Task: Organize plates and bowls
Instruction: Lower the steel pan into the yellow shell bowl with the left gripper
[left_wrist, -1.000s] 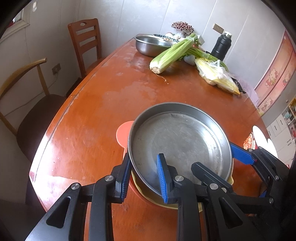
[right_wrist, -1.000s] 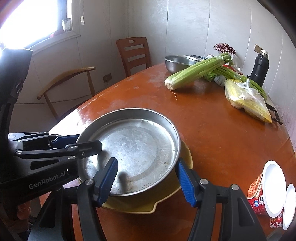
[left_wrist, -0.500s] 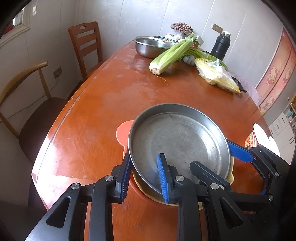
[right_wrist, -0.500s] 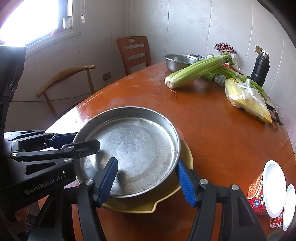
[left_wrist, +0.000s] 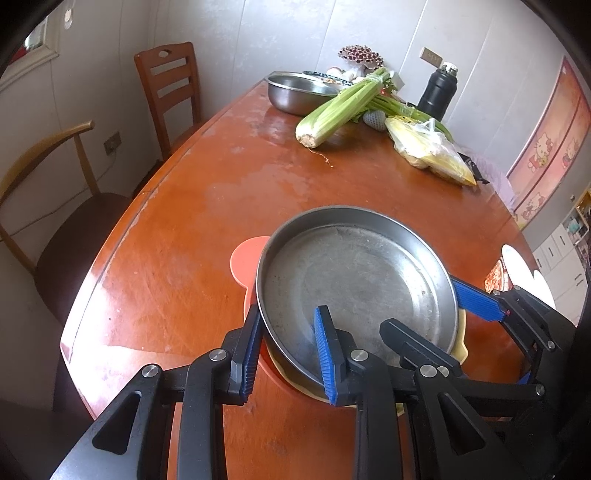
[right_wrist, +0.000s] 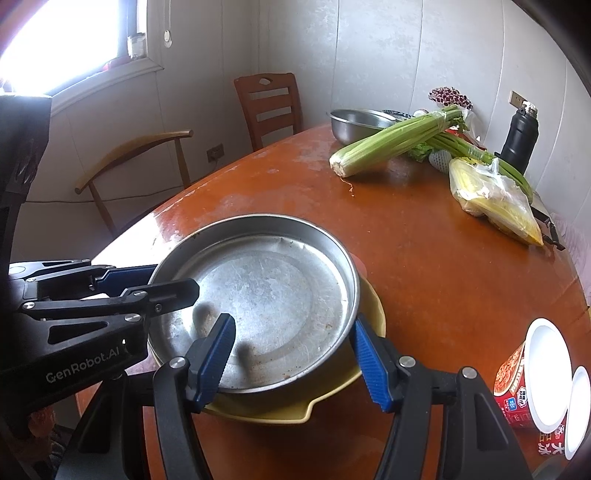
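Note:
A round steel pan (left_wrist: 356, 280) (right_wrist: 258, 302) sits on a yellow plate (right_wrist: 332, 391) (left_wrist: 461, 345), which rests on an orange plate (left_wrist: 243, 258) on the table. My left gripper (left_wrist: 286, 349) is open, its fingers astride the pan's near rim, one inside, one outside. My right gripper (right_wrist: 295, 354) is open and straddles the pan's other rim, one finger over the pan floor, one outside. It also shows in the left wrist view (left_wrist: 476, 299). A steel bowl (left_wrist: 299, 92) (right_wrist: 360, 123) stands at the table's far end.
Celery (left_wrist: 343, 107) (right_wrist: 399, 142), a yellow bag (left_wrist: 428, 155) (right_wrist: 495, 201) and a black flask (left_wrist: 439, 92) (right_wrist: 519, 142) lie at the far end. Instant-noodle cups (right_wrist: 532, 384) stand at the right. Two chairs (left_wrist: 170, 96) (right_wrist: 269, 103) stand left of the table.
The pan has shifted a little toward the left edge of the yellow plate. Both grippers stay open around its rim.

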